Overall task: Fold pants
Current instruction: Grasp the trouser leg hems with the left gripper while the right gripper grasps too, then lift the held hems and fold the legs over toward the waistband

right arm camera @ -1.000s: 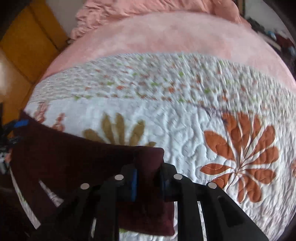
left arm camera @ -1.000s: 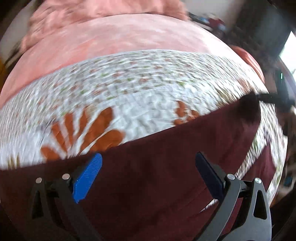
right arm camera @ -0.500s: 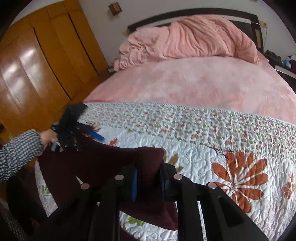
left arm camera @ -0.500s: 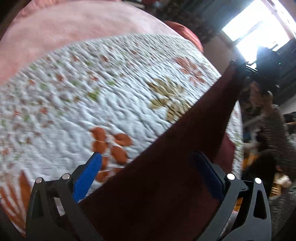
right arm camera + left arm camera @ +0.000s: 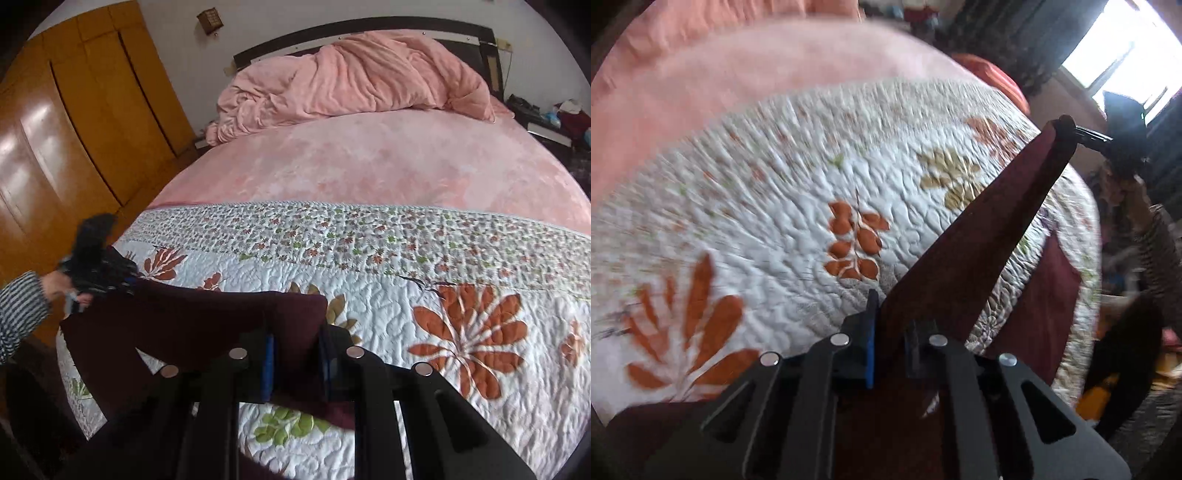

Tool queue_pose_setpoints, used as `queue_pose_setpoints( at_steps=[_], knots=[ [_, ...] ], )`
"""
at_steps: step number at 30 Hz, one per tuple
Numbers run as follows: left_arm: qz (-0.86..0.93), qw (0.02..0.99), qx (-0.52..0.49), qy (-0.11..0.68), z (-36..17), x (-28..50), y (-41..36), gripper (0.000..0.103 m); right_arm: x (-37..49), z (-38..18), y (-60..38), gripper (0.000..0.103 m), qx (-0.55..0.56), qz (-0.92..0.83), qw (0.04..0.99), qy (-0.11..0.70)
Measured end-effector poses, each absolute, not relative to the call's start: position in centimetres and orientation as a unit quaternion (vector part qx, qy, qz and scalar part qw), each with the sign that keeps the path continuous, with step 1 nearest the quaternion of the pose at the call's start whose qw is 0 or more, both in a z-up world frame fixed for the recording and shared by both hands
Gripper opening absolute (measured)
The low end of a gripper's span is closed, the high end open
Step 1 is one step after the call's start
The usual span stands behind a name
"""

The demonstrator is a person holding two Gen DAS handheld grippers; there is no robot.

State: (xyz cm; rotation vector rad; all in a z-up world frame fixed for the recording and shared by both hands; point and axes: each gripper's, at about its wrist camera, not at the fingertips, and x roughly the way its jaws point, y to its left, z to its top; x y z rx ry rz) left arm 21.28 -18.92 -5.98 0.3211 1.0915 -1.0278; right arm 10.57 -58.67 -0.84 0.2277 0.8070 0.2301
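Where left gripper (image 5: 888, 345) gaped a second ago, jaws just closed, clamping pants (image 5: 979, 236); right gripper (image 5: 295, 363) grasping other end. Pants stretched above quilted bed (image 5: 369, 295) foot edge; wooden wardrobe (image 5: 74, 129) beside.

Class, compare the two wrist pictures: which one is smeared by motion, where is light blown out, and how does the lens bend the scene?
Left wrist view: the white floral quilt is streaked with motion blur towards the left, and the window is blown out to white. Right wrist view: sharp and evenly lit, with glare patches on the glossy wooden wardrobe. Both views: the fisheye lens bulges the bed into a dome inside dark corners.
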Motion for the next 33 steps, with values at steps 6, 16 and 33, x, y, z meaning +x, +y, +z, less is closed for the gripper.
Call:
queue_pose_setpoints(
  at_steps=[6,16,33],
  knots=[
    [-0.398,0.786,0.261,0.395,-3.5,9.9,-18.0,0.011,5.6,-1.3,-56.3,0.019,0.07,0.091,0.9,0.42],
    [-0.374,0.782,0.319,0.383,-9.7,0.0,-16.8,0.012,-2.1,-8.5,-51.5,0.02,0.0,0.091,0.839,0.536],
    [-0.371,0.765,0.354,0.39,-13.8,-5.3,-18.8,0.019,-5.4,-9.3,-56.7,0.085,0.17,0.104,0.792,0.577]
  ],
)
